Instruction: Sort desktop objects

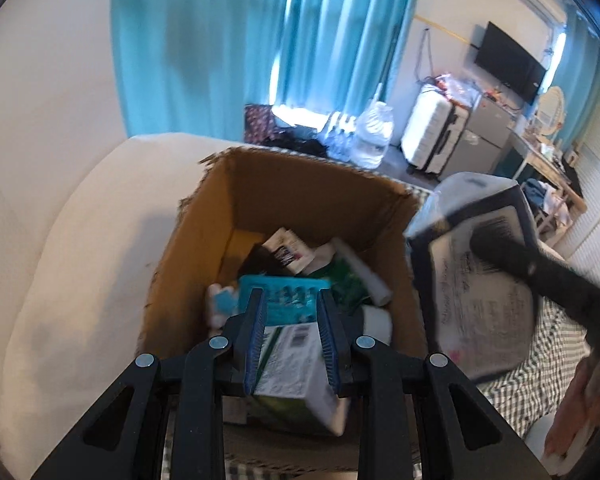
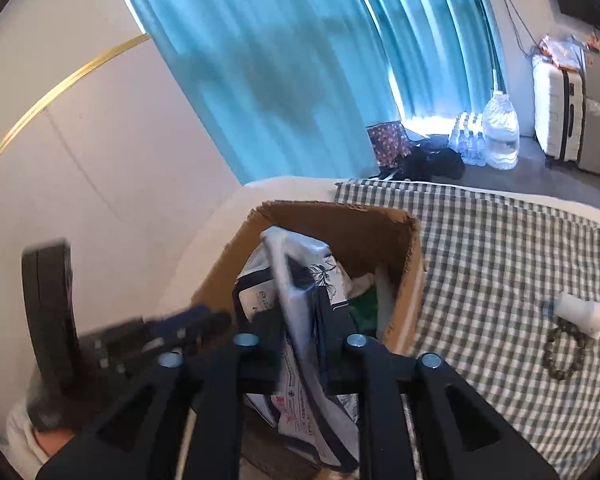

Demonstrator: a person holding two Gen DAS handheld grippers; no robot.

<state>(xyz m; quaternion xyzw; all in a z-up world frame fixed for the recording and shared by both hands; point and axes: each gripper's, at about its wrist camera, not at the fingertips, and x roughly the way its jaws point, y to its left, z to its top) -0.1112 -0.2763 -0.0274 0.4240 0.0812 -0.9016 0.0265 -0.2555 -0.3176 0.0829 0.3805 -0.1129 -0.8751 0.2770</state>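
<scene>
An open cardboard box (image 1: 300, 164) (image 2: 340, 216) holds a teal blister pack (image 1: 284, 300), a white tube (image 1: 364, 276), sachets and other small items. My left gripper (image 1: 290, 294) hangs over the box. A white and green carton (image 1: 296, 364) sits tilted between its blue pads, which stand slightly apart from it. My right gripper (image 2: 300, 312) is at the box's right rim. A flat plastic-wrapped packet (image 2: 296, 264) (image 1: 480, 300), dark blue and white, stands edge-on between its spread fingers, loose. The left gripper (image 2: 172, 332) shows as a blur in the right wrist view.
The box stands on a green checked cloth (image 2: 500, 260), beside a white cushion (image 1: 80, 260). A small white bottle (image 2: 582, 314) and a bead bracelet (image 2: 564, 354) lie on the cloth to the right. Water bottles (image 2: 500, 136) and a suitcase (image 2: 556, 116) stand on the floor beyond.
</scene>
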